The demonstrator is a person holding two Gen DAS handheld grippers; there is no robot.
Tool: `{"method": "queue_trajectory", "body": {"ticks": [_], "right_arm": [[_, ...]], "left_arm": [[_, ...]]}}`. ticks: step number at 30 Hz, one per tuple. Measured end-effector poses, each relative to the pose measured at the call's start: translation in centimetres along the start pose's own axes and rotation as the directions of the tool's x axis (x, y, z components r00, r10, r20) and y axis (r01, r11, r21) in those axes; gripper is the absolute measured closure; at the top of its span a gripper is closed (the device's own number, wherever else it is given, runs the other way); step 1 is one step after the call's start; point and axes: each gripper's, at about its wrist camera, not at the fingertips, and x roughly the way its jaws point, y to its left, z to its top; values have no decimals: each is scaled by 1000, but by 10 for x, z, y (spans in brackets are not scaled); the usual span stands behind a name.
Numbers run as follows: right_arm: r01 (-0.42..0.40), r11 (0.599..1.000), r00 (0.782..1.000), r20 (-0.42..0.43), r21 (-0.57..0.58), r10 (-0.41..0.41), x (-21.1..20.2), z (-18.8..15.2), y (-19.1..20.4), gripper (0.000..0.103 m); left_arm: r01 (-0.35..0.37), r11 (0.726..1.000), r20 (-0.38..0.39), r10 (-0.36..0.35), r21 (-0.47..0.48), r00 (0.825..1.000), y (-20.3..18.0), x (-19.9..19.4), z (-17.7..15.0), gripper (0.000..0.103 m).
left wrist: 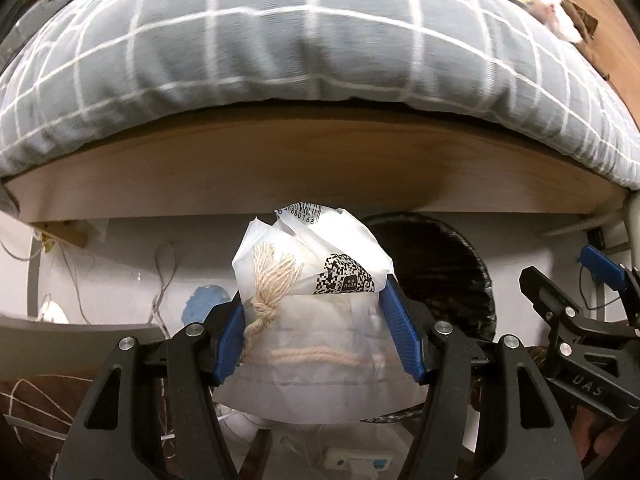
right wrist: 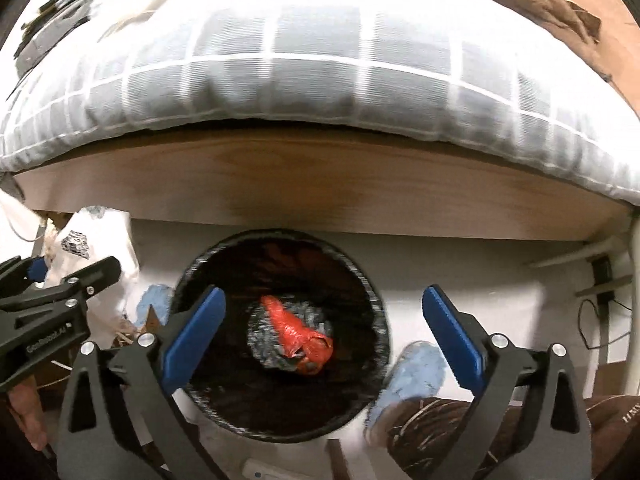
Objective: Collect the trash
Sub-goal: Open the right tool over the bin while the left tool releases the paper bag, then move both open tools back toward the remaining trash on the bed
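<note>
Left gripper [left wrist: 312, 336]: pinching crumpled white plastic wrapper with cotton string [left wrist: 308, 304]; likely light, soft, slippery, best held mid-bundle. Right gripper [right wrist: 322, 340]: spread above round black bin [right wrist: 372, 280].

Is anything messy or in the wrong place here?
Not much. The white bag is crumpled, but the left gripper holds it firmly beside the bin. Only a red wrapper lies inside. The right gripper hangs open above it.

You're in a home bedroom, grey checked duvet [left wrist: 304, 40] over wooden bed frame [left wrist: 312, 168], slippers [right wrist: 408, 384] and bin [right wrist: 280, 360] on the floor
</note>
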Motion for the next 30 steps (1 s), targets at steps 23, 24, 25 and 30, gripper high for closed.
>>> {"method": "queue_trajectory", "body": {"ticks": [23, 24, 25, 30], "right_arm": [[58, 990, 998, 19, 125, -61, -11, -11, -69, 8], [55, 991, 998, 21, 123, -58, -12, -10, -67, 8], [50, 992, 998, 26, 118, -53, -11, -10, -65, 8], [48, 995, 996, 66, 87, -54, -24, -2, -53, 8]], "left_arm": [[-6, 992, 24, 3, 125, 1000, -71, 9, 3, 12], [-14, 993, 29, 10, 120, 1000, -69, 10, 3, 7], [-19, 993, 32, 16, 113, 999, -67, 10, 3, 7], [-28, 997, 58, 24, 76, 998, -48, 2, 2, 6]]}}
